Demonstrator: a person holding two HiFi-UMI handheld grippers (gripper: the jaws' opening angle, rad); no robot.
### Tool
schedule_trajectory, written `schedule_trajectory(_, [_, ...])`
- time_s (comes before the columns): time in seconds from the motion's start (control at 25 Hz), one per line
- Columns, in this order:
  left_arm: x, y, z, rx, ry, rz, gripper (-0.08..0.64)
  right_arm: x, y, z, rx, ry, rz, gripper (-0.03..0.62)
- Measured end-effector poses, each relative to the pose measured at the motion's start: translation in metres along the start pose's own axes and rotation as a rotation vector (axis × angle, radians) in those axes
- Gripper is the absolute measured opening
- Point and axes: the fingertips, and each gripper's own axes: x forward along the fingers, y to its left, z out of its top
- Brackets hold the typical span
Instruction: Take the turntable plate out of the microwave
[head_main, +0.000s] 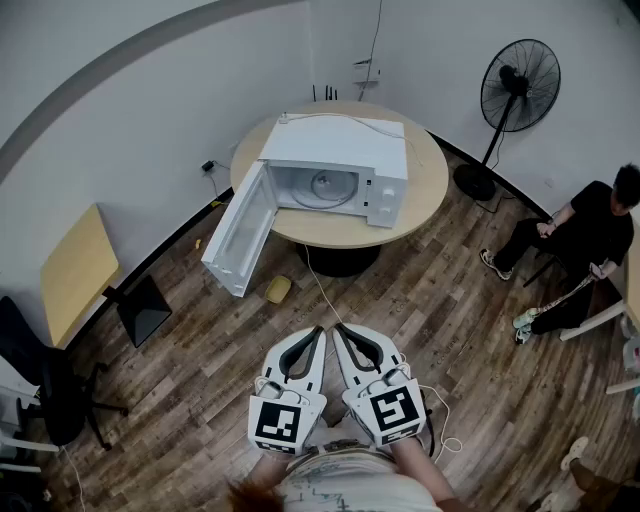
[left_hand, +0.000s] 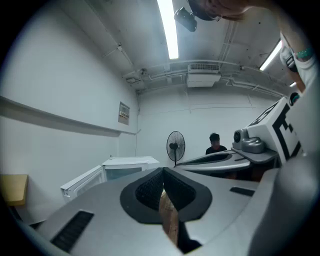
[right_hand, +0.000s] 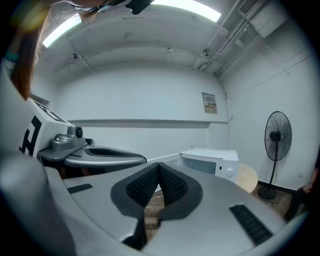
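You held both grippers side by side, close in front of you, over the wood floor (head_main: 470, 330). Your left gripper (head_main: 318, 334) had its jaws pressed fully together with nothing between them. Your right gripper (head_main: 341, 332) was the same, closed tight and empty. The turntable plate (head_main: 328, 185) sat inside the microwave (head_main: 340, 148), its door (head_main: 240, 232) swung wide open, on the round table (head_main: 425, 195), well apart from both grippers.

Left claw (left_hand: 163, 171) closed and empty, open microwave (left_hand: 126, 167) ahead.
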Motion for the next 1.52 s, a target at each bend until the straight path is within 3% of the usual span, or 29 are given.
schedule_trajectory(0.48, [0.01, -0.022, -0.007, -0.038, 0.018, 0.003, 0.015, -0.019, -0.021, -0.006, 0.005, -0.003, -0.002, -0.008])
schedule_trajectory(0.72, [0.024, -0.014, -0.009, -0.049, 0.018, 0.005, 0.015, -0.008, -0.034, -0.008, 0.019, 0.002, -0.005, -0.008])
schedule_trajectory(1.52, [0.143, 0.123, 0.004, -0.06, -0.013, -0.106, 0.015, 0.16, -0.095, 0.014, 0.035, -0.017, -0.11, -0.009])
